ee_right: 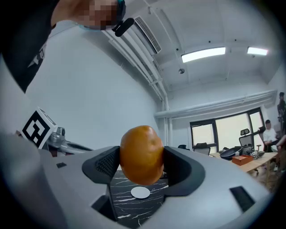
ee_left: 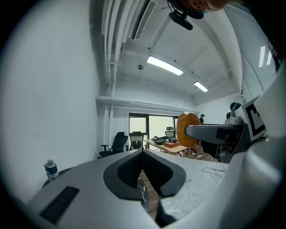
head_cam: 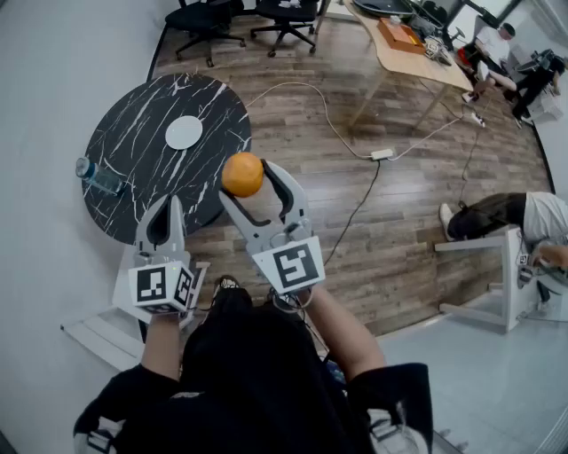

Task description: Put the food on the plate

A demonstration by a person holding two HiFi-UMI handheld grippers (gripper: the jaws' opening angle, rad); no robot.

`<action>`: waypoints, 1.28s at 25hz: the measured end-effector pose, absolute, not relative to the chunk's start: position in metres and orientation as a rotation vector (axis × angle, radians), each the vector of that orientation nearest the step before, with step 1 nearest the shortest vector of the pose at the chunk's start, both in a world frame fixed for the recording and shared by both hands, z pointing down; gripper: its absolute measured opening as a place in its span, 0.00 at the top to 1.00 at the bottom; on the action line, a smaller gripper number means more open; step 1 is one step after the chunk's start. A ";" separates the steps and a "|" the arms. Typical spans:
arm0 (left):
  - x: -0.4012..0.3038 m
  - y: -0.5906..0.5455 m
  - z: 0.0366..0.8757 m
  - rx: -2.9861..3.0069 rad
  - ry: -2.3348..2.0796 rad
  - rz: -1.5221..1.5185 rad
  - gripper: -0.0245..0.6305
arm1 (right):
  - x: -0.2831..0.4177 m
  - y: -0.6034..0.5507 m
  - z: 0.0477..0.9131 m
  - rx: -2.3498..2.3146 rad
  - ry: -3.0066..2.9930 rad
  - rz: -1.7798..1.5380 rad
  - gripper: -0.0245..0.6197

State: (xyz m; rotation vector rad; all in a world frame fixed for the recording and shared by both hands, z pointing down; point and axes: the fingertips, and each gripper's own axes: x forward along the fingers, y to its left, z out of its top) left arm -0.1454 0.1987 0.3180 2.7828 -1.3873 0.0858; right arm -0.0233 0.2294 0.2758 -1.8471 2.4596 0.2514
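Note:
My right gripper (head_cam: 245, 176) is shut on an orange round food item (head_cam: 242, 174), held in the air just short of the round black marble table (head_cam: 142, 151). In the right gripper view the orange food (ee_right: 141, 154) fills the gap between the jaws (ee_right: 141, 166), with the small white plate (ee_right: 140, 192) seen below it on the table. The white plate (head_cam: 184, 132) lies near the table's far side. My left gripper (head_cam: 164, 213) is shut with nothing in it, hovering at the table's near edge. In the left gripper view the orange food (ee_left: 187, 129) shows at right.
A clear water bottle (head_cam: 98, 176) lies on the table's left edge. A white cable and power strip (head_cam: 382, 154) run across the wooden floor. Office chairs (head_cam: 209, 19) and a wooden desk (head_cam: 417, 49) stand beyond. A person sits on the floor at right (head_cam: 506, 215).

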 end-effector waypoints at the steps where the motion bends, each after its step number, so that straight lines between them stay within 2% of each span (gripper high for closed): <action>1: -0.149 0.195 0.317 2.789 -1.378 0.090 0.96 | -0.028 0.225 0.277 -1.848 2.458 0.249 0.50; 15: -0.206 0.135 0.341 2.819 -1.237 0.119 0.96 | -0.077 0.173 0.291 -1.969 2.395 0.180 0.50; 32: -0.155 0.053 0.365 2.780 -1.216 0.211 0.96 | -0.032 0.082 0.313 -1.927 2.487 0.122 0.50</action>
